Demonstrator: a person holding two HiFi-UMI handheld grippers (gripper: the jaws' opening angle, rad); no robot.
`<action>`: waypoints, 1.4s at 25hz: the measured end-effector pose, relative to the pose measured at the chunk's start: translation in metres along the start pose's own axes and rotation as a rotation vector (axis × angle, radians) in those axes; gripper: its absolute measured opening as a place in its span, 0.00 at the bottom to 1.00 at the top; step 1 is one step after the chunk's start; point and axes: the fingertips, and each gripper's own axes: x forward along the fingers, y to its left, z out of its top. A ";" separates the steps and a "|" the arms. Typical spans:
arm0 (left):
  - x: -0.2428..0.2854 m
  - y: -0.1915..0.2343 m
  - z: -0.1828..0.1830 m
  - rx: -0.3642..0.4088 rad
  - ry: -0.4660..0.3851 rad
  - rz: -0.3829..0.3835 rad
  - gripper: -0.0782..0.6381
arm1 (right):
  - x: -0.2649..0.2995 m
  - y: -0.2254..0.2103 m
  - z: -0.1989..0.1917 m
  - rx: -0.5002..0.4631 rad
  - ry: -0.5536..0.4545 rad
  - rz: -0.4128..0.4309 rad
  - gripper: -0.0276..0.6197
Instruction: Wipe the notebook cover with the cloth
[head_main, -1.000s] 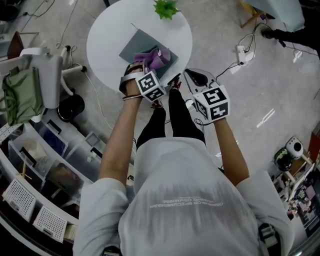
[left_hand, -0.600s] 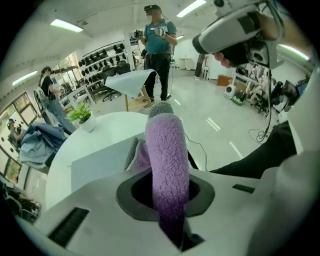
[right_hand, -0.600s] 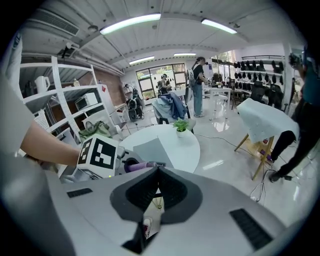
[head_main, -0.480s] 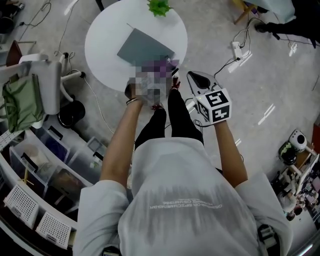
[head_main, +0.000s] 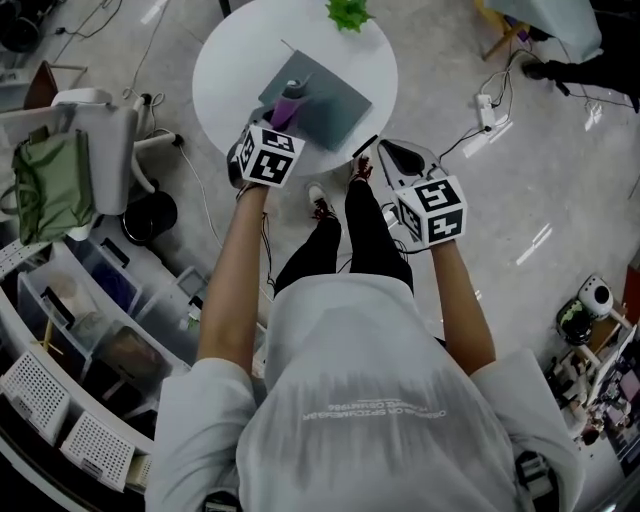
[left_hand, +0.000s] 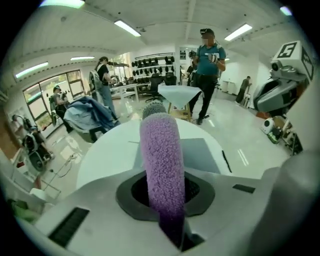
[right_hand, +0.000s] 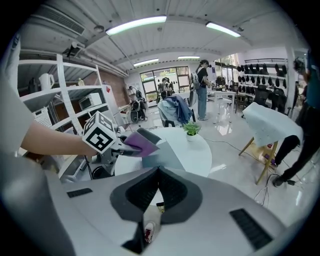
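A grey notebook (head_main: 325, 98) lies on the round white table (head_main: 230, 70). My left gripper (head_main: 285, 108) is shut on a purple cloth (head_main: 284, 104), holding it over the notebook's left part; I cannot tell whether the cloth touches the cover. In the left gripper view the cloth (left_hand: 162, 150) stands up from between the jaws, with the notebook (left_hand: 202, 154) beyond it. My right gripper (head_main: 393, 152) hangs off the table's near right edge, shut, with nothing in it. In the right gripper view, the cloth (right_hand: 141, 144) and notebook (right_hand: 167, 154) lie ahead to the left.
A black pen (head_main: 364, 145) lies at the table's near right edge. A small green plant (head_main: 347, 13) stands at the far side. A chair with a green bag (head_main: 45, 185) is at the left, storage bins are lower left, and cables cross the floor at the right.
My left gripper has carried the cloth from the notebook's near right corner to its left part. The cloth, spread out before, now stands bunched in the jaws. The right gripper has barely moved.
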 end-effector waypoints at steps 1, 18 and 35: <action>-0.002 0.016 -0.006 0.001 0.015 0.044 0.18 | 0.001 0.003 0.001 0.000 -0.002 0.001 0.05; 0.039 0.023 -0.069 0.232 0.255 0.132 0.18 | -0.005 -0.001 -0.026 0.048 0.037 -0.021 0.05; 0.037 -0.077 -0.069 0.324 0.268 -0.022 0.18 | -0.024 -0.021 -0.030 0.072 0.010 -0.056 0.04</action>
